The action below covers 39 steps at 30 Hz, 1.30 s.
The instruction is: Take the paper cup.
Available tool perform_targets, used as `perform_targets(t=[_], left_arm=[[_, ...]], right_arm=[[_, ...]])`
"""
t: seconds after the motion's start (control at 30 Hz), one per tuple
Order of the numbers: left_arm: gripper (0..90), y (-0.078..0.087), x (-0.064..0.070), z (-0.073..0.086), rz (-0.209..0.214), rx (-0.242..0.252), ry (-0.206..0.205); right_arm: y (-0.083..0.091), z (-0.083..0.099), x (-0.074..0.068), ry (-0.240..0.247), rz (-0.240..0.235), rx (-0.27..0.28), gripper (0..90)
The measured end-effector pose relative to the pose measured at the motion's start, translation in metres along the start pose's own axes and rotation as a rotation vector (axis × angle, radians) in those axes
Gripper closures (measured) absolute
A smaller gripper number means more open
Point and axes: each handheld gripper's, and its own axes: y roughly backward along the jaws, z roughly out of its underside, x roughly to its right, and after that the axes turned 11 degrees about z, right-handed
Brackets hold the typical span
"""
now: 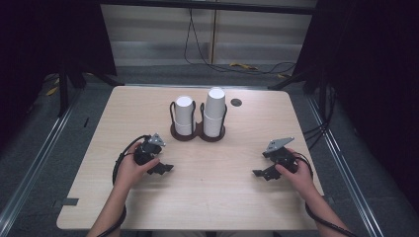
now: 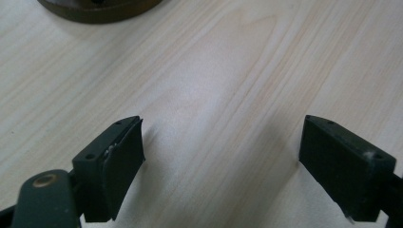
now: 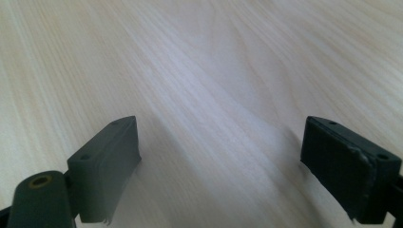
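- Now the left gripper [image 1: 162, 168] is resting low on the desk [image 1: 212, 197], fingers [image 2: 119, 156] gaping wide, holding nothing.
- Likewise the right gripper [image 1: 259, 174], fingers [image 3: 109, 161] spread wide and bare.
- Two paper cups [image 1: 214, 111] are standing in a holder [image 1: 196, 134], well beyond both.

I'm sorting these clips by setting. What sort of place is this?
Probably a lab recording booth, not a home: a bare wooden table walled by black curtains, loose cables on the floor behind, and just a cup holder with white cups set out.
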Motion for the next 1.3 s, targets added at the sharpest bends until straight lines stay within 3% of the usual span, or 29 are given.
perform_targets(t=[0.03, 0.17, 0.3, 0.33, 0.47, 0.57, 0.8, 0.9, 0.93, 1.03, 1.3], left_arm=[[14.7, 0.000, 0.001, -0.001, 0.005, 0.014, 0.005], [14.7, 0.007, 0.004, -0.007, 0.033, -0.032, -0.015], [14.7, 0.015, 0.005, -0.015, 0.041, -0.028, -0.022], [14.7, 0.017, 0.007, -0.019, 0.053, 0.005, -0.013], [14.7, 0.023, 0.005, -0.028, 0.057, 0.021, -0.025], [14.8, 0.025, 0.003, -0.035, 0.051, 0.030, 0.005], [15.0, 0.039, -0.003, -0.052, 0.040, 0.009, -0.014], [15.1, 0.045, -0.006, -0.057, 0.033, 0.019, -0.019], [15.1, 0.049, -0.008, -0.060, 0.034, 0.042, -0.002], [15.2, 0.053, -0.011, -0.064, 0.031, 0.040, -0.005], [15.5, 0.063, -0.015, -0.078, 0.010, 0.037, -0.010]], right_arm=[[0.000, -0.001, -0.001, -0.006, -0.007, 0.009, 12.1], [0.000, -0.015, -0.012, 0.012, -0.006, 0.024, 12.3], [-0.001, -0.027, -0.020, -0.024, -0.039, 0.066, 12.2], [-0.002, -0.030, -0.022, -0.020, -0.040, 0.065, 12.3], [-0.006, -0.036, -0.029, -0.022, -0.054, 0.053, 12.2], [-0.008, -0.041, -0.029, -0.039, -0.075, 0.066, 12.3], [-0.016, -0.060, -0.030, -0.048, -0.070, 0.102, 12.3], [-0.020, -0.066, -0.031, -0.055, -0.075, 0.113, 12.3], [-0.025, -0.073, -0.034, -0.069, -0.088, 0.109, 12.3], [-0.029, -0.078, -0.036, -0.073, -0.091, 0.117, 12.3], [-0.041, -0.101, -0.048, -0.018, -0.091, 0.110, 12.3]])
